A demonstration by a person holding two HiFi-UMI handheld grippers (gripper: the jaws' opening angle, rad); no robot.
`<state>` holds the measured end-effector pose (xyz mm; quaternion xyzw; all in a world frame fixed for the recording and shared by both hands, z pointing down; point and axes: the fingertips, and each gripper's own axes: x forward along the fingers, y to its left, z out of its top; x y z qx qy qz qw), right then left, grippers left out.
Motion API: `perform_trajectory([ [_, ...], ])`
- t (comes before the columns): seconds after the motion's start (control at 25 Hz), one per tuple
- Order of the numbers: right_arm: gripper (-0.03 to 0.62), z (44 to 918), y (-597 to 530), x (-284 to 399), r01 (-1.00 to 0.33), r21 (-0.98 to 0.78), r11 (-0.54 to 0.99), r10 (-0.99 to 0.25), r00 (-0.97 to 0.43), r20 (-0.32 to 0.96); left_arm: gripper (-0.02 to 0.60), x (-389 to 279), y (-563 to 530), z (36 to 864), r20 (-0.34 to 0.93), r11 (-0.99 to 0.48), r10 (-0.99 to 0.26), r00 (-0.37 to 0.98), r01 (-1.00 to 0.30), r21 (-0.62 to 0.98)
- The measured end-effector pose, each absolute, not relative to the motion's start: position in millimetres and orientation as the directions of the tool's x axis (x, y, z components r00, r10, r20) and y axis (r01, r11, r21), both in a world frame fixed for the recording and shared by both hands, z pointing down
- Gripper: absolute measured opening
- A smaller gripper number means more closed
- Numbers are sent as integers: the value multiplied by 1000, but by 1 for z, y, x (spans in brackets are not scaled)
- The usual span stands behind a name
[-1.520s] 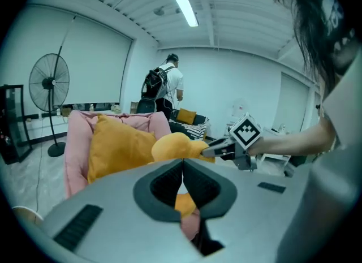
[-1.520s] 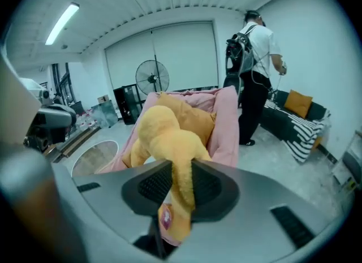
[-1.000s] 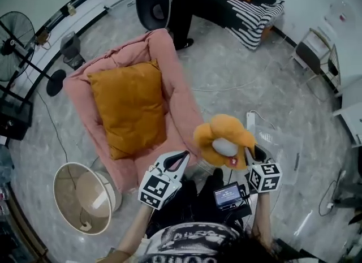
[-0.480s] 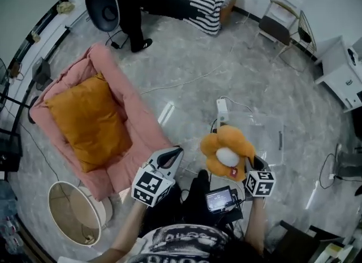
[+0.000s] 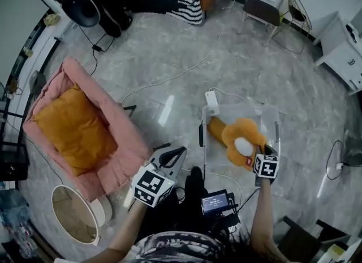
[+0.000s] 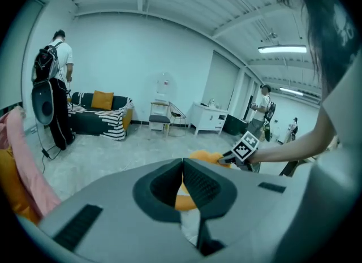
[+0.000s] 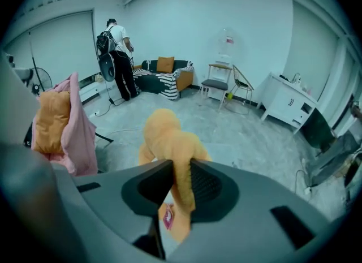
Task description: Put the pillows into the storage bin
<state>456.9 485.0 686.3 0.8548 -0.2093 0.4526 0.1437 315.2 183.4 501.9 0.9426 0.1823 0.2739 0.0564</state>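
Head view: at 4 o'clock, the right gripper [image 5: 253, 154] holds a flower-shaped orange pillow [image 5: 240, 138] inside the outline of the clear storage bin [image 5: 272, 113]; whether it rests on the bottom I cannot tell. The left gripper [image 5: 177, 154] is at 6 o'clock, and an orange cushion [image 5: 72, 127] lies on the pink lounger [image 5: 121, 163] at 9 o'clock.

Left gripper view: the jaws meet at their tips with nothing between them.

Right gripper view: the jaws pinch a fold of the flower-shaped pillow, which hangs toward 12 o'clock.
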Motion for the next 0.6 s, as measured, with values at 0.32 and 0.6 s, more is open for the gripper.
perform_trajectory([
  [0.32, 153, 739, 511, 532, -480, 193, -856, -126, 555, 822, 12, 320, 205, 517, 578, -928, 369, 728, 324, 184],
  [0.6, 237, 756, 464, 520, -551, -27, -834, -319, 441, 839, 12, 327, 183, 520, 599, -961, 277, 751, 225, 162],
])
